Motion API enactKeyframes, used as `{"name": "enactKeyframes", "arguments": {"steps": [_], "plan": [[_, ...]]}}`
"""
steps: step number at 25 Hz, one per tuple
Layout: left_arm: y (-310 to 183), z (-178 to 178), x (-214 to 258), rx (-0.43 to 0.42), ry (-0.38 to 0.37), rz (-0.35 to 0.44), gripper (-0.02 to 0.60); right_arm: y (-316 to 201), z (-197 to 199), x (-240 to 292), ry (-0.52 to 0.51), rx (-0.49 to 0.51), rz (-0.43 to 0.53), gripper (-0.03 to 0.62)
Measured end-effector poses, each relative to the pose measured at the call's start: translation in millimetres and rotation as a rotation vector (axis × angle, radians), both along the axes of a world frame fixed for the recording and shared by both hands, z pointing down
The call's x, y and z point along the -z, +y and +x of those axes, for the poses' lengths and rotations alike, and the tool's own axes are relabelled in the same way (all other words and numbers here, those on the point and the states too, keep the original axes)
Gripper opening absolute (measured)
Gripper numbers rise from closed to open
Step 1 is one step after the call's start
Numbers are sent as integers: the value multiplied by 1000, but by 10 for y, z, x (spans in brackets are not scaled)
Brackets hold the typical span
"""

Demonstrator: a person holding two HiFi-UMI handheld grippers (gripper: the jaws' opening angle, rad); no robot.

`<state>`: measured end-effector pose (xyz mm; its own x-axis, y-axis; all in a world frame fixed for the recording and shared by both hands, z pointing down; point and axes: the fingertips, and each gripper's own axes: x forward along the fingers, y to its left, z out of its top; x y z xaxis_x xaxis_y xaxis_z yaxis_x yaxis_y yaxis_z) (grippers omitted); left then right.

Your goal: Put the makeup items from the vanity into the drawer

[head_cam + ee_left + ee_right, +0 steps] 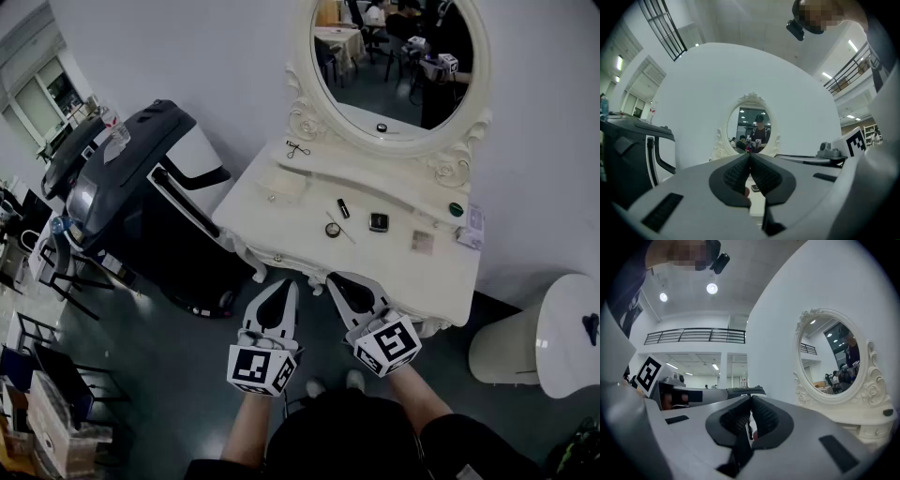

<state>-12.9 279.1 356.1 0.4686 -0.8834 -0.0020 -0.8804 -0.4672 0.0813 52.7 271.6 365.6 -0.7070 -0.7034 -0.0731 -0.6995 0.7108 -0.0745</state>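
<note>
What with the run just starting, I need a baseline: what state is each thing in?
left tongs: shut, empty
right tongs: shut, empty
vanity drawer: closed
black tube: lying flat, outside the drawer
square black case: lying flat, outside the drawer
round mirror: upright

Cream-white vanity (394,264); black-and-white machine (155,202); dark teal floor (169,375); white wall (187,56)

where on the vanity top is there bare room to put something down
Bare: the front left corner of the vanity top, between the pale flat box and the round jar; also the front strip below the tan square. Crowded: the middle, around the black tube, jar and compact.
</note>
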Motion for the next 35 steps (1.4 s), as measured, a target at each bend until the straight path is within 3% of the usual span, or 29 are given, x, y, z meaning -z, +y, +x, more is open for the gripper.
{"name": "enactKeyframes", "arguments": {"steps": [22,35], "plan": [[234,-343,-180,-96,9,-51,15,208,-316,-148,12,-59,-50,25],[-230,-257,-432,-135,25,-96,15,-258,-148,-387,37,-122,-93,25]]}}
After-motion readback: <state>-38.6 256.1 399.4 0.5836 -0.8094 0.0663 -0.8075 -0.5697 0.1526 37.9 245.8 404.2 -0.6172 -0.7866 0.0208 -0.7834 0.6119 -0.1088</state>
